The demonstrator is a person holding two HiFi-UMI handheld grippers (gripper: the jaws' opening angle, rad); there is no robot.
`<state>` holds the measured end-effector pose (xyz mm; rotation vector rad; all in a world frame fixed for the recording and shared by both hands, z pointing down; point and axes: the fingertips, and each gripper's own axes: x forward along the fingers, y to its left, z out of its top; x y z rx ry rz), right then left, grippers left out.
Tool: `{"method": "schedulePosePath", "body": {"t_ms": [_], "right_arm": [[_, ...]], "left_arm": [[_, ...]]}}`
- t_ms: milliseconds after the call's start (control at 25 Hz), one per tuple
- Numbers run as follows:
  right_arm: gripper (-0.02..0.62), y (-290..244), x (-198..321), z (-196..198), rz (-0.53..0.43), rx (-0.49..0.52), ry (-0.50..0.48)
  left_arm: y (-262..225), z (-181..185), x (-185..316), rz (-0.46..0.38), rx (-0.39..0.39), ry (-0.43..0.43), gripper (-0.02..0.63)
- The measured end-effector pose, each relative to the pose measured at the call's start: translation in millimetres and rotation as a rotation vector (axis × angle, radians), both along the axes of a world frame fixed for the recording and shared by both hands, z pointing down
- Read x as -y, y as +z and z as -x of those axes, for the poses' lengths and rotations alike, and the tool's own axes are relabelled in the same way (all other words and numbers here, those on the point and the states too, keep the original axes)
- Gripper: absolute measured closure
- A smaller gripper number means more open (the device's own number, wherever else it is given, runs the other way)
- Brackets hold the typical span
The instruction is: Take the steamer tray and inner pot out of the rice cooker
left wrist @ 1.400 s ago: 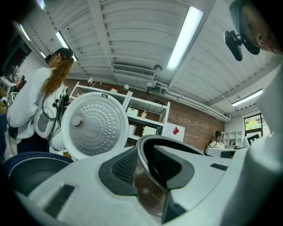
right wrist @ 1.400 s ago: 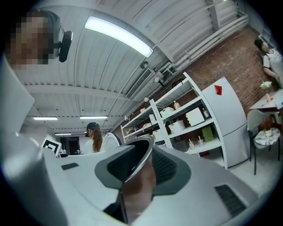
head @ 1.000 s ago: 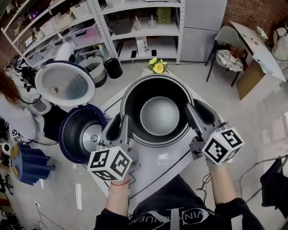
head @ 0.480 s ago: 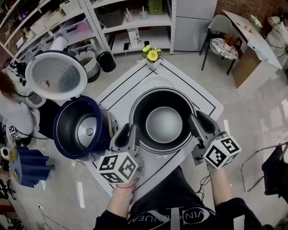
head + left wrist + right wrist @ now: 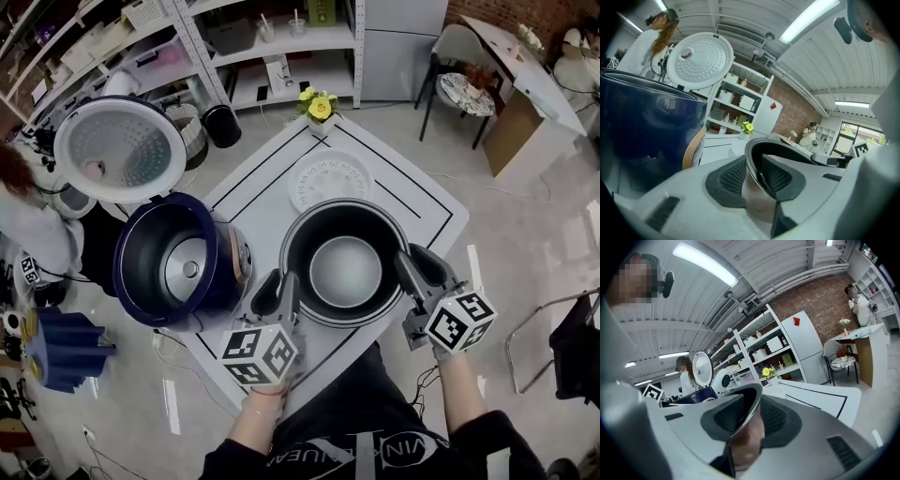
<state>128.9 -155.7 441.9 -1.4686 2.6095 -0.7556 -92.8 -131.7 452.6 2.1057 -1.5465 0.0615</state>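
Observation:
The black inner pot, with a grey bottom, is held by its rim between both grippers over the near part of the white table. My left gripper is shut on the rim's left side, and the rim runs between its dark pads. My right gripper is shut on the right side, where its pads pinch the rim. The white perforated steamer tray lies flat on the table just beyond the pot. The dark blue rice cooker stands open and empty at the left, its round lid raised.
A small vase of yellow flowers stands at the table's far corner. Metal shelving lines the back, a chair and a desk are at the right. A person stands at the far left beside the cooker.
The pot, gripped on both sides, has come down and toward me, looking smaller in the head view. The steamer tray on the table has come into sight beyond it.

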Motion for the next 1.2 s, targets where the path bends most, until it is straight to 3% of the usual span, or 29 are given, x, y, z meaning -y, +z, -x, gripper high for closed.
{"method": "schedulePosePath", "body": {"t_ms": [480,960,1200], "right_arm": [[0.497,24,-1,1,0.053,-0.028,-0.009],[0.494,28,1,-2,0.054,-0.017,-0.018],[0.490,28,3,0,0.043,-0.066,-0.026]], "left_arm": [[12,2,-5,0.034,-0.001,-0.003,0.506],[13,0,-1,-0.011,0.027,0.002,0.506],[11,0,0,-0.040,0.053,-0.001,0.506]]}}
